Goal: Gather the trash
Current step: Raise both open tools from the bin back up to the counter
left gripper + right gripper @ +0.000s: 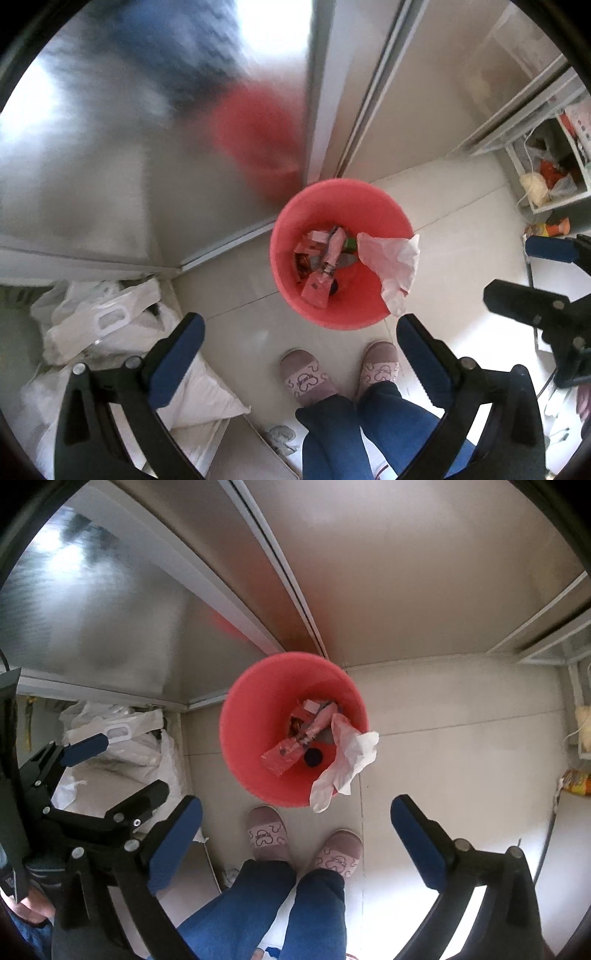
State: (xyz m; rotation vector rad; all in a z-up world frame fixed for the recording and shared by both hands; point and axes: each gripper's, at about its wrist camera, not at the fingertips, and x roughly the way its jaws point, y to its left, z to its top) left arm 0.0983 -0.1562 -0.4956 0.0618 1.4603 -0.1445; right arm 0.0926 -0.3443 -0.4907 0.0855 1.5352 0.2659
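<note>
A red bin [295,221] stands on the pale floor against a frosted door; it also shows in the right wrist view [243,709]. Several pink wrappers [321,258] lie inside it. A white crumpled plastic wrap [395,266] hangs over its right rim, also seen in the right wrist view [347,764]. My left gripper [301,332] is open and empty above the floor in front of the bin. My right gripper [295,812] is open and empty beside it; it shows at the right of the left wrist view [517,269].
The person's slippered feet [310,380] and blue trousers stand just before the bin. White plastic bags [103,321] pile at the left. A white shelf [546,173] with bags and items stands at the right. Frosted sliding doors [110,620] back the bin.
</note>
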